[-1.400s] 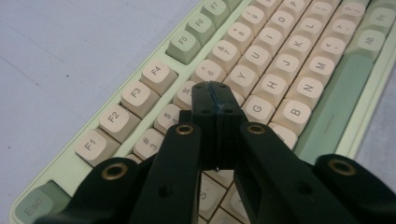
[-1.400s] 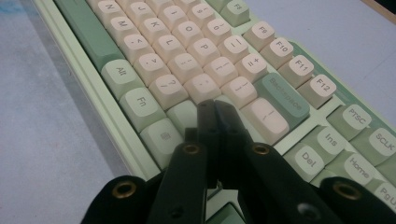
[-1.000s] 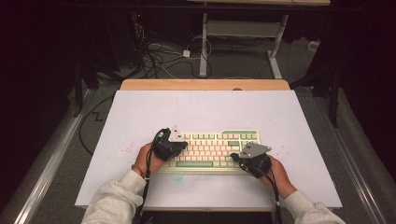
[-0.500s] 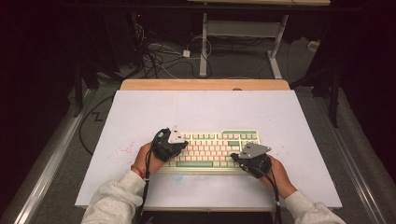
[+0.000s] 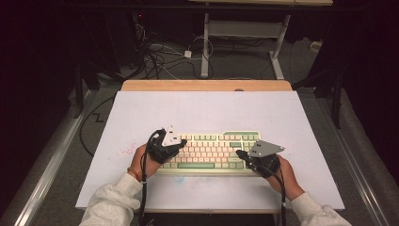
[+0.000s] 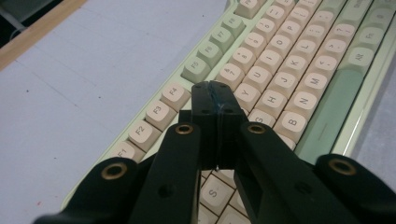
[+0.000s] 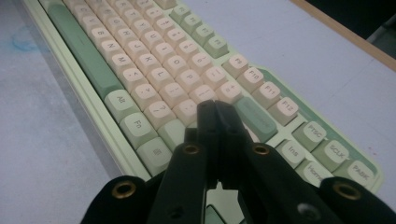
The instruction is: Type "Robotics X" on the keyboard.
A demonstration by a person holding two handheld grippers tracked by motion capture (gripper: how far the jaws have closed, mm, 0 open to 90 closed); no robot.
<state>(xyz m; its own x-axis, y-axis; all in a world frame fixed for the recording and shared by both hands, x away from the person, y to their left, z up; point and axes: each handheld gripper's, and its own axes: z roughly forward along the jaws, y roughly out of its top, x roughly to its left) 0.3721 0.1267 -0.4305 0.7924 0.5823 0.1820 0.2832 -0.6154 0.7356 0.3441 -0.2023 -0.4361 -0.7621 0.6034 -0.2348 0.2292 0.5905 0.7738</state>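
Note:
A pale green keyboard (image 5: 214,151) with cream and green keys lies on the white table top, near its front edge. My left gripper (image 5: 181,141) hovers over the keyboard's left end, jaws pressed together with nothing between them; in the left gripper view its tip (image 6: 215,88) sits above the number and letter rows of the keyboard (image 6: 299,70). My right gripper (image 5: 239,153) is shut over the right part of the keys; in the right gripper view its tip (image 7: 215,106) rests low over the keys near the right end of the keyboard (image 7: 140,70).
The white board (image 5: 207,113) covers a wooden table (image 5: 207,85) whose far edge shows. Cables (image 5: 160,56) and a desk frame (image 5: 244,33) lie on the floor beyond. Faint red specks (image 5: 123,151) mark the board left of the keyboard.

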